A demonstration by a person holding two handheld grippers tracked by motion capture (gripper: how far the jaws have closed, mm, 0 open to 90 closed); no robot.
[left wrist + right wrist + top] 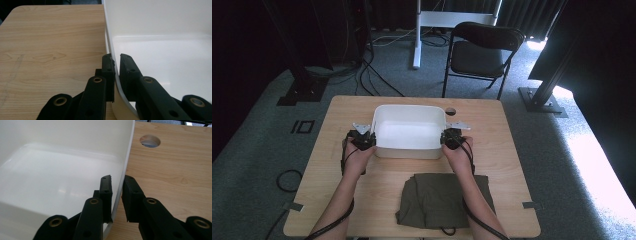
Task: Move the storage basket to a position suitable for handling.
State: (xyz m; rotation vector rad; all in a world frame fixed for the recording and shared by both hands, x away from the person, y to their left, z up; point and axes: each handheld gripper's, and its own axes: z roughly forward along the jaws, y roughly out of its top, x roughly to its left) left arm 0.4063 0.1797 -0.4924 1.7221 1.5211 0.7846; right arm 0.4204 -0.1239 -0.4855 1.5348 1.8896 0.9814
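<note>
A: In the middle of the table (337, 107) sits the white tub (408, 131). What has hold of it?

B: At nine o'clock the left gripper (115, 65) pinches the tub's wall tight. At three o'clock the right gripper (117, 188) straddles the other wall, nearly squeezed shut on it.

A: Is the job done?

B: Not yet. The tub looks empty. The green cloth (443, 200) at six o'clock lies untouched.

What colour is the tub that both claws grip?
White, plain inside and out; the tub shows best in the high view.
</note>
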